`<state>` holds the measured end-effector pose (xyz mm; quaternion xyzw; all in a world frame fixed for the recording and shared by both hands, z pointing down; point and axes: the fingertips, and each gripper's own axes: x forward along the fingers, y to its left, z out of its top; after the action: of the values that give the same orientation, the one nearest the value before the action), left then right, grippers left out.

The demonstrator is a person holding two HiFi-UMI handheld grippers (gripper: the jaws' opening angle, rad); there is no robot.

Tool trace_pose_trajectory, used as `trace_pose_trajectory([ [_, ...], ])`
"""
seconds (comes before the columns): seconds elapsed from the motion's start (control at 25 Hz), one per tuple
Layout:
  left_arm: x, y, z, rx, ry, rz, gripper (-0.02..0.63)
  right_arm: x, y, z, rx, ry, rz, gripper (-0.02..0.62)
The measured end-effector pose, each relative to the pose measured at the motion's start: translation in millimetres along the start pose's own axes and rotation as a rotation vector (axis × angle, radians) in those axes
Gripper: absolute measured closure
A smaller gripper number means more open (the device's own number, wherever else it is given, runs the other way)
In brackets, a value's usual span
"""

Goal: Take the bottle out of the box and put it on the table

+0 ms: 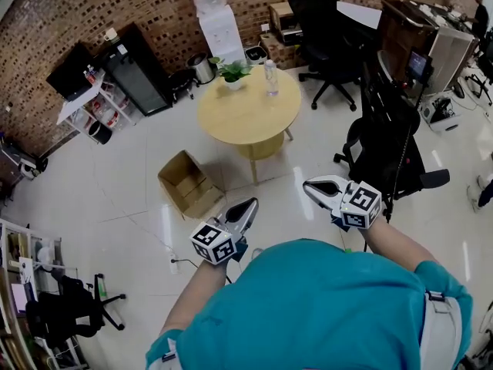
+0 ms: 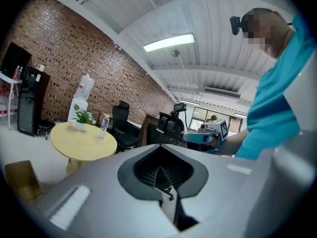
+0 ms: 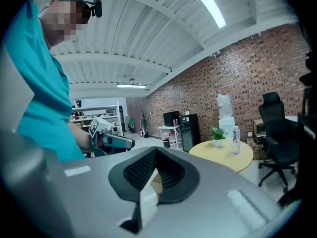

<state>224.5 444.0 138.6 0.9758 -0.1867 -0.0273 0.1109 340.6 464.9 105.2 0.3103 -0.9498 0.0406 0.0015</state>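
Observation:
A clear plastic bottle [image 1: 271, 78] [image 2: 103, 125] [image 3: 236, 140] stands upright on the round yellow table [image 1: 246, 118] [image 2: 81, 144] [image 3: 223, 155], next to a potted plant. The open cardboard box [image 1: 189, 183] [image 2: 20, 180] lies on the floor in front of the table; I see nothing in it. My left gripper [image 1: 252, 203] [image 2: 162, 171] is shut and empty, held level near my body. My right gripper [image 1: 308, 183] [image 3: 151, 177] is shut and empty too, beside it. Both are well short of the box and the table, and each shows in the other's view.
A small potted plant [image 1: 233, 73] stands on the table. Black office chairs [image 1: 385, 149] stand to the right and behind the table [image 1: 327, 21]. A black cabinet [image 1: 139, 68], a water dispenser [image 1: 216, 14] and a white shelf [image 1: 92, 110] line the brick wall.

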Motion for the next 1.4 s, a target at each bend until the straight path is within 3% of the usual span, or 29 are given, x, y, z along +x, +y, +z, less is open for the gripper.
trace_pose_trajectory([
  [0.16,63.8,-61.9,-14.6,0.029,0.018,-0.023,0.604,-57.9,-17.4,-11.1,0.02,-0.007,0.024,0.594],
  [0.32,71.1,-84.1,-11.8,0.089,0.031,-0.011,0.604,-80.0,-26.8,-21.8,0.077,-0.037,0.001,0.594],
  [0.76,-3.7,-83.7,1.5,0.121,0.003,-0.028,0.604,-57.6,18.8,-18.2,0.156,-0.051,-0.021,0.595],
  [1.04,-48.3,-65.5,12.7,0.103,-0.032,-0.032,0.604,-26.4,48.4,-18.9,0.129,-0.001,-0.041,0.595],
  [1.4,-45.9,-58.9,19.2,0.089,-0.038,-0.042,0.604,-19.0,46.2,-10.4,0.103,0.013,-0.038,0.595],
])
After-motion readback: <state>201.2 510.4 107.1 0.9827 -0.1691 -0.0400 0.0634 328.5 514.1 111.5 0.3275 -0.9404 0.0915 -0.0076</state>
